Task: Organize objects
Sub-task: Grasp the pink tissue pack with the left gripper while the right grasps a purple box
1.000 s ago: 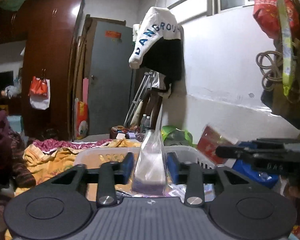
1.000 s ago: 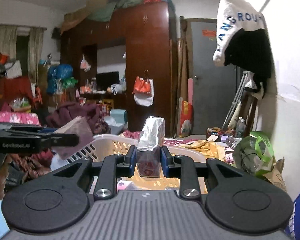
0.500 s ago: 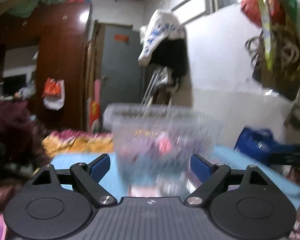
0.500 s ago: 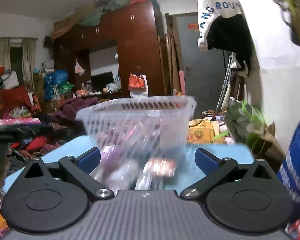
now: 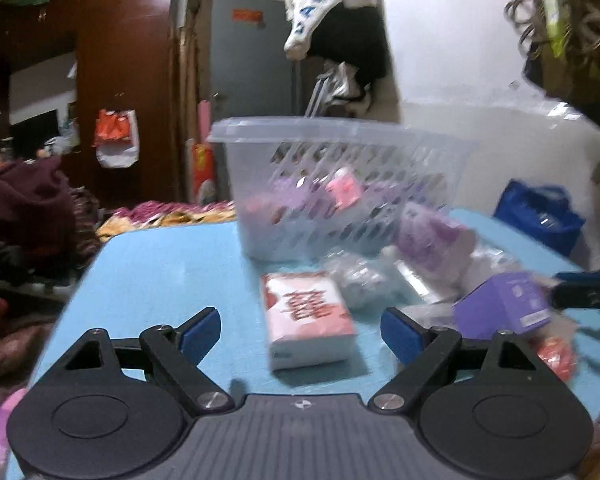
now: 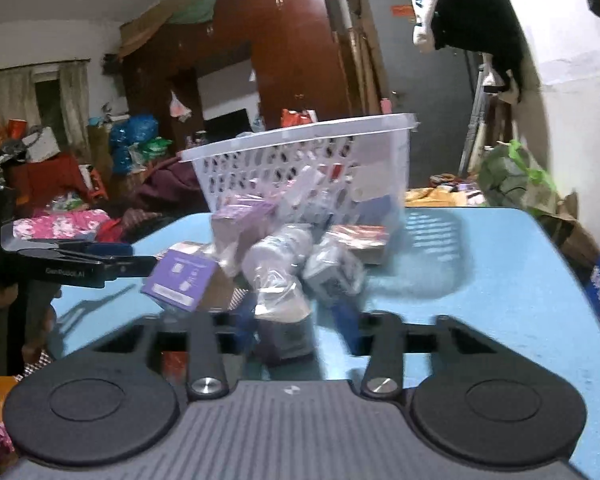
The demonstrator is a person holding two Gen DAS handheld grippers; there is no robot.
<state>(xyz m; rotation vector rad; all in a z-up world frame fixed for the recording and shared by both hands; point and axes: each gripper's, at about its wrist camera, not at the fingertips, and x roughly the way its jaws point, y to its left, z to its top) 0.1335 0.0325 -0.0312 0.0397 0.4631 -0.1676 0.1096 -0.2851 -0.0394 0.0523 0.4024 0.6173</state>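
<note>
A clear slotted basket (image 5: 340, 184) (image 6: 304, 176) stands on the blue table (image 5: 160, 264) with several packets inside. My left gripper (image 5: 300, 332) is open, with a red-and-white box (image 5: 308, 316) lying on the table between its fingers. My right gripper (image 6: 296, 328) has its fingers on either side of a plastic-wrapped purple packet (image 6: 284, 320); the view is blurred and I cannot see whether they touch it. A purple box (image 5: 504, 304) (image 6: 184, 280) and several bagged packets (image 6: 300, 252) lie in front of the basket.
The left gripper shows in the right wrist view (image 6: 76, 264) beside the purple box. A blue bag (image 5: 540, 220) stands right of the table. Clothes and a bed (image 5: 28, 208) lie left. A wardrobe (image 6: 268, 68) and door stand behind.
Both grippers held packets above the basket a second ago, then opened wide and dropped low to the table. The right fingers have since closed in around a wrapped packet.
</note>
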